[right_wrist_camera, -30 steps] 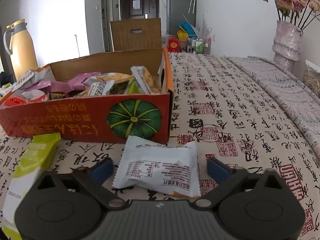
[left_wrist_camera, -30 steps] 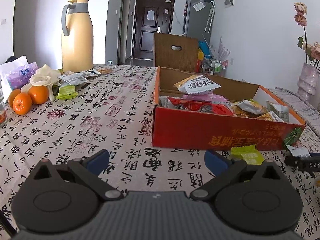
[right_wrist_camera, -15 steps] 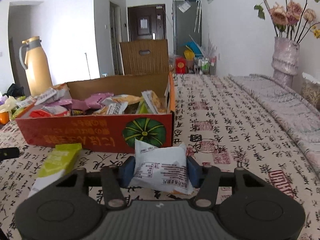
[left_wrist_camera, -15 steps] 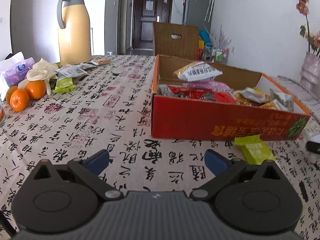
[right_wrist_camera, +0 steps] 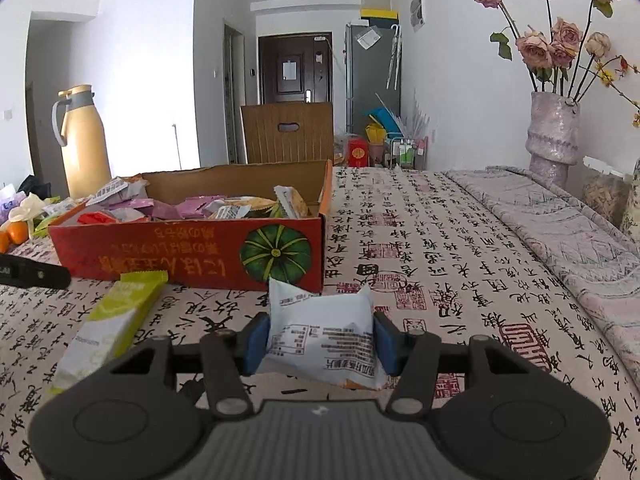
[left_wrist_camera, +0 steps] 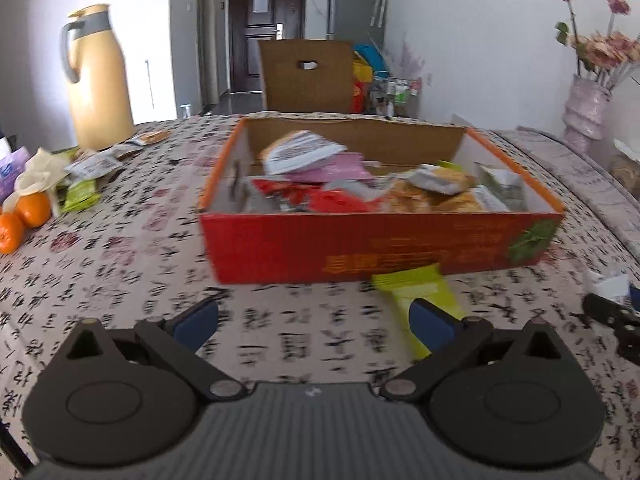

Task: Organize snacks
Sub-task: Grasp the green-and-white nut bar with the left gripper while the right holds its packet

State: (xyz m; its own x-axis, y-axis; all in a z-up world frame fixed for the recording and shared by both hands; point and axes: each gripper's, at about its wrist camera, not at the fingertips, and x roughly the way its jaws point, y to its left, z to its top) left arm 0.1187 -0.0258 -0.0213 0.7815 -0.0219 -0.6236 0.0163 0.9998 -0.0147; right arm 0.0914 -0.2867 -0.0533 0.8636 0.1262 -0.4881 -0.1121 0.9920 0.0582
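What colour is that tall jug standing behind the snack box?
The jug is pale yellow with a grey handle and collar, clearest in the right wrist view.

A home: entry door [right_wrist_camera: 295, 67], fridge [right_wrist_camera: 372, 76], vase of roses [right_wrist_camera: 554, 130] by the table

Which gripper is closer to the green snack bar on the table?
Left. The left gripper is open with one finger overlapping the green snack bar. The right gripper holds a white packet, with the bar off to its side.
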